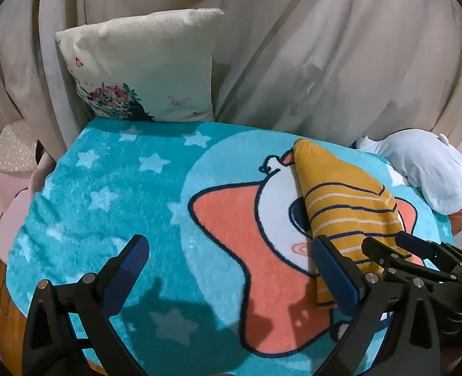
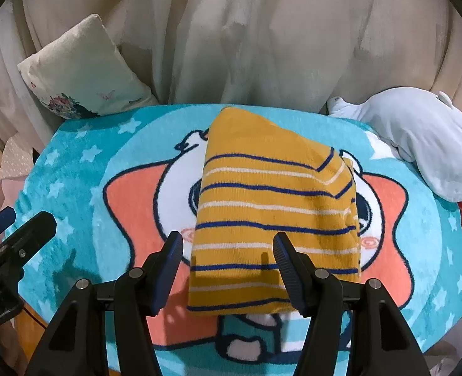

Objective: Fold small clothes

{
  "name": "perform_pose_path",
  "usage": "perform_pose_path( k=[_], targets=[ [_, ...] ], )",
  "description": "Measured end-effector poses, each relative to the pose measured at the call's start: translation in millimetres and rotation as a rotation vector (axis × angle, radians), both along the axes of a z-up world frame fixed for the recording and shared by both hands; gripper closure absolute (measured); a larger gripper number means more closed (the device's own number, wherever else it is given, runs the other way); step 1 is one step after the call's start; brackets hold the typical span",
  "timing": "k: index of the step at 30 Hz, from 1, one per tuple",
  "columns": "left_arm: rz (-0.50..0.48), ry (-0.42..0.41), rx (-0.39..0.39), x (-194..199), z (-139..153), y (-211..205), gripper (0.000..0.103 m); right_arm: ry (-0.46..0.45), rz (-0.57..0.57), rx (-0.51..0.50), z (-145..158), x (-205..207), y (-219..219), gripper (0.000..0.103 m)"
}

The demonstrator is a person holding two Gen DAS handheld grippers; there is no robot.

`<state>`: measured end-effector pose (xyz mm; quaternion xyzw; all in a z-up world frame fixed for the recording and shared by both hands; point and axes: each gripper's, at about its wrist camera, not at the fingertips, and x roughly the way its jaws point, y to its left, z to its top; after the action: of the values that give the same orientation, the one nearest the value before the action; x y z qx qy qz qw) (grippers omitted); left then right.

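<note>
The left gripper point(image 1: 227, 269) hangs with its fingers wide apart over bare teal star blanket point(image 1: 105, 188), the folded mustard striped garment point(image 1: 340, 206) lying off to its right beside the right-hand finger. The garment rests on the blanket's cartoon figure, its long axis running away from the cameras. The right gripper point(image 2: 227, 269), jaws also spread and holding nothing, sits right at the garment's near hem and is plainly the nearer one.

Dim, bluish indoor light, soft shadows, heavy fisheye edge warping.
</note>
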<state>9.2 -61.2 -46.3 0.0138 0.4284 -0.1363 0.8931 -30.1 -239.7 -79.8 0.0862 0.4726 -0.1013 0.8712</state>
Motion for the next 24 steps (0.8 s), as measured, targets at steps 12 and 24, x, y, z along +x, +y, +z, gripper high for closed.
perform_pose_path(
  k=[12,24],
  targets=[
    [-0.044,0.034,0.005,3,-8,-1,0.0,0.027,-0.032,-0.001,-7,-6,-3,0.038],
    [-0.083,0.061,0.003,3,-13,-2,0.0,0.035,-0.073,0.008,-10,-14,-8,0.038]
  ],
)
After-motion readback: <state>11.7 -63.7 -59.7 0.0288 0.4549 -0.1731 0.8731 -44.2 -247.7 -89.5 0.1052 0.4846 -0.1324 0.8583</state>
